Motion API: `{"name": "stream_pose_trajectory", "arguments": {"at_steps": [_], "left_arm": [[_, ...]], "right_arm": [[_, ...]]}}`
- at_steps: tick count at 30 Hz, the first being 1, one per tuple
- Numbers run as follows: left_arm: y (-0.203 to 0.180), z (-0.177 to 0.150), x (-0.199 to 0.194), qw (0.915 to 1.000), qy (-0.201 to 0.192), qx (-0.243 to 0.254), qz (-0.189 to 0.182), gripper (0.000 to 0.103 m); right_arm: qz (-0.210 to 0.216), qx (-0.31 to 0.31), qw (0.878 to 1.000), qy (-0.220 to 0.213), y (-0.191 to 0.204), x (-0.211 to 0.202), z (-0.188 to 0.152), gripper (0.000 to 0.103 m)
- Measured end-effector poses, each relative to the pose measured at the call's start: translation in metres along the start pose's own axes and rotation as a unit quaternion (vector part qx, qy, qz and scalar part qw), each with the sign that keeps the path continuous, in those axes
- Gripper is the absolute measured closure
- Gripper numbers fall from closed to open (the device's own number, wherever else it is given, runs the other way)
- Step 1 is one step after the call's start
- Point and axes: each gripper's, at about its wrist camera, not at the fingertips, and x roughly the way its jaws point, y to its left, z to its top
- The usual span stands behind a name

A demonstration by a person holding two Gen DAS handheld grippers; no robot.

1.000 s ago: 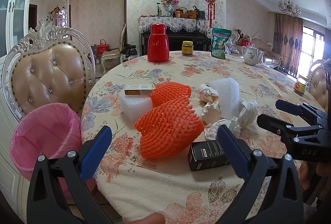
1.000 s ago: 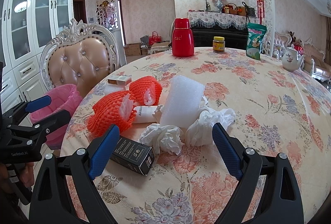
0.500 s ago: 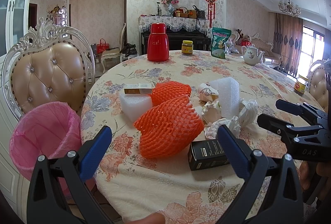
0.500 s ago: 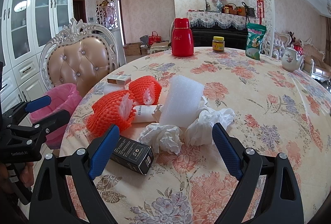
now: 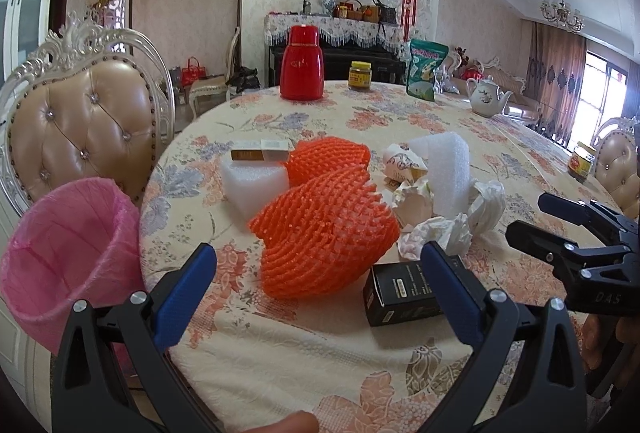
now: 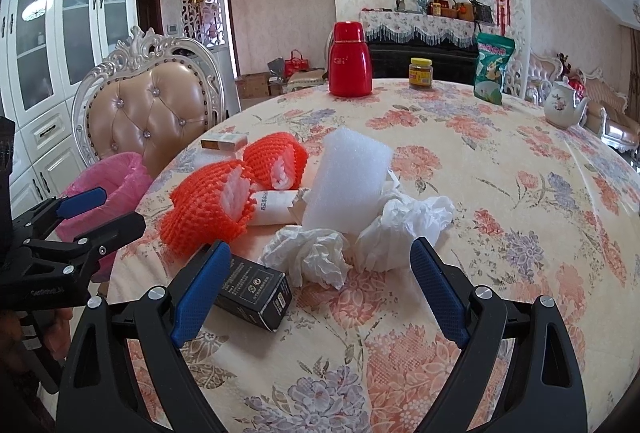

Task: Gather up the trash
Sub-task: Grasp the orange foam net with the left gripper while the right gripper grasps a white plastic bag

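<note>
A pile of trash lies on the floral table (image 5: pixel 304 345): two orange foam nets (image 5: pixel 324 233) (image 6: pixel 208 209), white foam pieces (image 5: pixel 446 169) (image 6: pixel 348 181), crumpled tissues (image 6: pixel 316 253), a black box (image 5: pixel 400 293) (image 6: pixel 256 291) and a small gold-and-white carton (image 5: pixel 260 154). A bin lined with a pink bag (image 5: pixel 68 249) (image 6: pixel 108 185) stands off the table's left edge. My left gripper (image 5: pixel 320 293) is open just short of the near orange net. My right gripper (image 6: pixel 320 285) is open in front of the tissues and black box. Neither holds anything.
A tufted chair (image 5: pixel 80 129) stands behind the bin. At the far side of the table stand a red thermos (image 5: pixel 301 63), a jar (image 5: pixel 359 75), a green snack bag (image 5: pixel 425 69) and a teapot (image 5: pixel 486 97). A second jar (image 5: pixel 580 163) sits at the right edge.
</note>
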Motion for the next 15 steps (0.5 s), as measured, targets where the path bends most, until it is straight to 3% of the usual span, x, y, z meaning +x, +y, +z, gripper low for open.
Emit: {"name": "stream_pose_trajectory", "arguments": {"at_steps": [11, 15], "left_arm": [[0.004, 0.005, 0.049, 0.9983, 0.049, -0.016, -0.027, 0.005], [0.007, 0.008, 0.07, 0.9962, 0.074, -0.024, -0.038, 0.015]], "right_arm": [[-0.006, 0.008, 1.0, 0.022, -0.007, 0.011, -0.003, 0.018], [-0.006, 0.01, 1.0, 0.027, -0.008, 0.012, -0.004, 0.018]]}}
